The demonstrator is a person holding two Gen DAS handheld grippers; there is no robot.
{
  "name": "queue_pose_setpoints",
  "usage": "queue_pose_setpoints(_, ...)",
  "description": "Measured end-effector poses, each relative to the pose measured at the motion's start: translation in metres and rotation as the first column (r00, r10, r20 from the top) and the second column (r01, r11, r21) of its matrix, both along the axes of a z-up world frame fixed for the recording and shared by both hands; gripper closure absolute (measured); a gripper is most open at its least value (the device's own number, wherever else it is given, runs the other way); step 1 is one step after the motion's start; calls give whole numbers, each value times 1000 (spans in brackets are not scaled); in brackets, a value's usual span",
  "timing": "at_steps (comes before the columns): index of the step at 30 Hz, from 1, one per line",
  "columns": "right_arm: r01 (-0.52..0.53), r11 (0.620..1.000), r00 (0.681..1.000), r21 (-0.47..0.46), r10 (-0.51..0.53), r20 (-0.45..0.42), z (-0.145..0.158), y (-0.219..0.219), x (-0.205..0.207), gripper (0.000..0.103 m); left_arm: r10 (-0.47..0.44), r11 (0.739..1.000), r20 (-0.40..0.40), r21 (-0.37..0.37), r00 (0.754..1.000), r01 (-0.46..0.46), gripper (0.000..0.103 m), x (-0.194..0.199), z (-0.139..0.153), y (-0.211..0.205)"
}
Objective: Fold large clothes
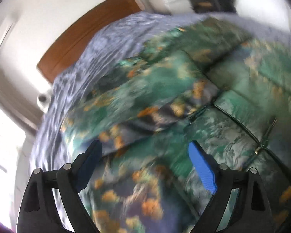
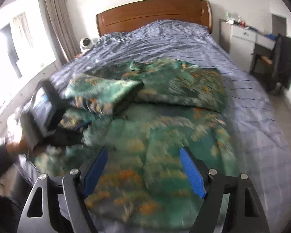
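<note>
bedroom with a wooden headboard [image 2: 153, 11]; on the blue bed sheet [image 2: 242, 89] lies the green printed garment [image 2: 164, 128], partly folded. left gripper [image 1: 145, 163] and right gripper [image 2: 143, 167] hover agape, empty. best to pinch a clear edge, then fold flat.

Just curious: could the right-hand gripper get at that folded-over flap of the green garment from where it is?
Probably yes: the right gripper has open jaws, and only flat green garment lies between it and the flap.
</note>
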State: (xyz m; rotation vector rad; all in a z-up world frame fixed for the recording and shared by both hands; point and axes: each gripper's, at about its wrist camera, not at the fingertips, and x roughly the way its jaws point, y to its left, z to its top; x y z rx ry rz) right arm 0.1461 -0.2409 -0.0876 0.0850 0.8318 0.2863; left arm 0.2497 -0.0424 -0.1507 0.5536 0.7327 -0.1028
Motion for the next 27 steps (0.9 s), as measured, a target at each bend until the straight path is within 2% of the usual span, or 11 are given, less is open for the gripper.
queue_pose_setpoints(2, -33, 996, 999, 89, 36, -37, -1, 6, 34, 24, 82, 993, 4, -90, 997, -81, 11, -8, 12, 19)
queue_pose_setpoints(6, -47, 958, 986, 281, 90, -142, -25, 25, 117, 24, 178, 963, -3, -206, 984, -175, 11, -24, 18, 52)
queue_pose_setpoints(10, -9, 930, 956, 368, 116, -270, -67, 52, 183, 24, 236, 929, -27, -288, 971, -234, 11, -39, 19, 74)
queue_pose_setpoints(12, 9, 932, 946, 363, 110, -305, -84, 65, 200, 25, 258, 914, -41, -313, 965, -258, 11, -49, 16, 85)
queue_pose_setpoints(14, 3, 937, 950, 350, 107, -295, -89, 76, 203, 62, 278, 899, -56, -337, 959, -280, 11, -55, 14, 94)
queue_pose_setpoints(15, 2, 947, 952, 321, 97, -291, -86, 81, 202, 89, 285, 894, -59, -345, 957, -287, 11, -58, 15, 97)
queue_pose_setpoints(17, -29, 955, 968, 296, 100, -228, -63, 91, 200, 89, 296, 879, -60, -373, 953, -296, 11, -58, 16, 104)
queue_pose_setpoints(20, -105, 978, 991, 179, 119, -67, -18, 101, 213, 90, 301, 856, -64, -421, 952, -299, 11, -50, 20, 108)
queue_pose_setpoints(21, -114, 981, 991, 159, 123, -48, -9, 102, 223, 90, 303, 852, -64, -429, 951, -300, 11, -51, 22, 109)
queue_pose_setpoints(24, -109, 990, 992, 93, 114, -49, -3, 101, 260, 90, 318, 836, -74, -450, 945, -316, 11, -46, 23, 112)
queue_pose_setpoints(27, -86, 995, 991, 41, 90, -97, -27, 98, 290, 90, 324, 824, -102, -459, 941, -333, 11, -44, 21, 116)
